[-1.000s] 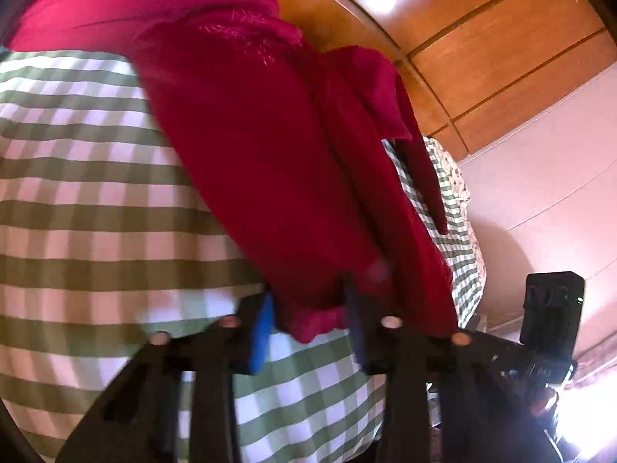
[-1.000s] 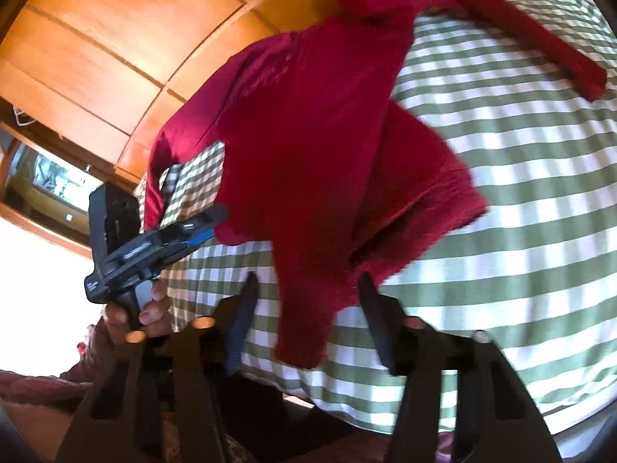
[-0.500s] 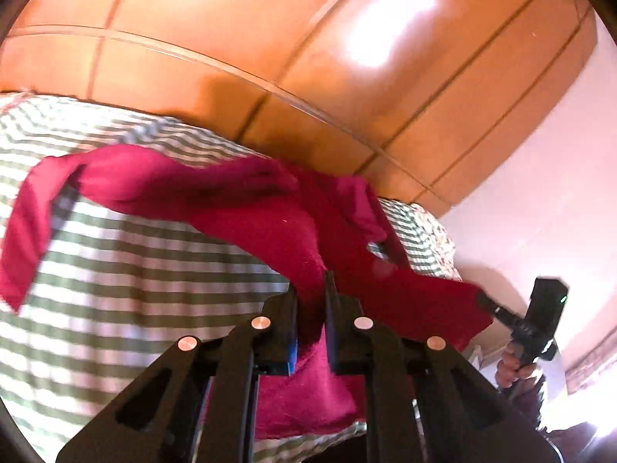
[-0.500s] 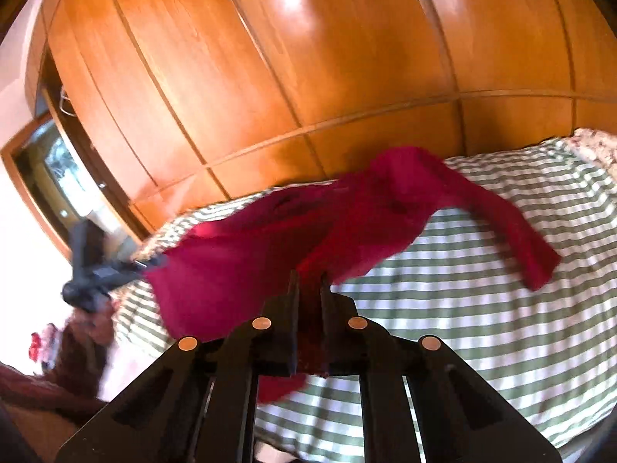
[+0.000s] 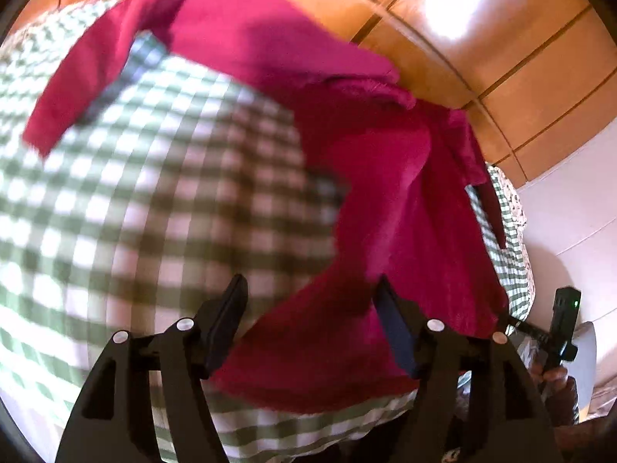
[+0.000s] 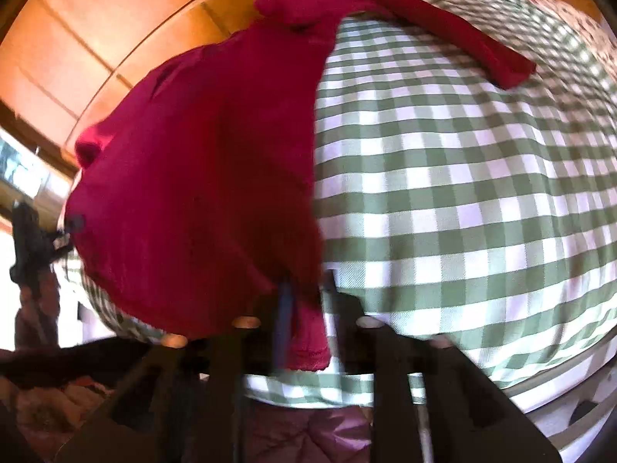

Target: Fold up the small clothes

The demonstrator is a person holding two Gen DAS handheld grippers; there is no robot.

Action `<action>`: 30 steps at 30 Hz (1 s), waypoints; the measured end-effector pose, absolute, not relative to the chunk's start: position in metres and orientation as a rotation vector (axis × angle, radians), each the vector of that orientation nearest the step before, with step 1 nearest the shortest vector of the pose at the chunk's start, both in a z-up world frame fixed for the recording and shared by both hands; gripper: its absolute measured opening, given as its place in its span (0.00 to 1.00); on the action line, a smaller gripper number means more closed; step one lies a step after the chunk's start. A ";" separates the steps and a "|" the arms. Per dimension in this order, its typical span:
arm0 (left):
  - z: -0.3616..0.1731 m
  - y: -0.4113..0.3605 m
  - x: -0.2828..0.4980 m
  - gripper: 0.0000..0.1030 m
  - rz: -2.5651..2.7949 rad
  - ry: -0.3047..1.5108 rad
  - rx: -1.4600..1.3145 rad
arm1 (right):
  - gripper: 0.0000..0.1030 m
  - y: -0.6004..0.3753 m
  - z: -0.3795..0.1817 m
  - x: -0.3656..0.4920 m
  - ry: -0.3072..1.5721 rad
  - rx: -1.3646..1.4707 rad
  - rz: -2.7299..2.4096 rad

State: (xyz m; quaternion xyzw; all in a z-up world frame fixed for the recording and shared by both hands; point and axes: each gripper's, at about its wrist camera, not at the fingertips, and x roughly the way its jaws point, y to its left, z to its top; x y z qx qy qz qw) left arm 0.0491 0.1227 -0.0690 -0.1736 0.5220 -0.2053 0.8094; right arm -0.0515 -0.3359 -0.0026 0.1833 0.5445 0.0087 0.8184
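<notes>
Both grippers have swung the red garment (image 5: 385, 200) down from mid-air onto the checked bedspread (image 5: 154, 193), and their jaws have just been opening. Left gripper (image 5: 310, 332): jaws apart, hem lying between them, unpressed. Right gripper (image 6: 304, 308): blurred, jaws look parted, a hem corner between them. Garment lies ahead of both grippers, one sleeve (image 6: 462, 38) flung far forward. Step in hand, judged: laying flat. Next calls for regripping a sleeve or side edge and folding inward

Both jaws have just been opening. The left hand-held gripper (image 5: 310, 322) stands wide, pads clear of cloth; the blurred right hand-held gripper (image 6: 306, 310) has cloth between its fingers.
</notes>
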 end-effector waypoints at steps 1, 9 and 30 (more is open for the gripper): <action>-0.074 0.123 0.046 0.63 -0.436 1.116 -0.375 | 0.60 -0.339 -0.002 -0.049 1.148 0.411 0.019; -0.079 0.116 0.033 0.11 -0.539 1.091 -0.411 | 0.10 -0.305 -0.006 -0.029 1.166 0.338 0.093; -0.062 0.202 0.054 0.53 -0.011 0.988 -0.365 | 0.59 -0.301 0.042 -0.008 1.022 0.226 0.002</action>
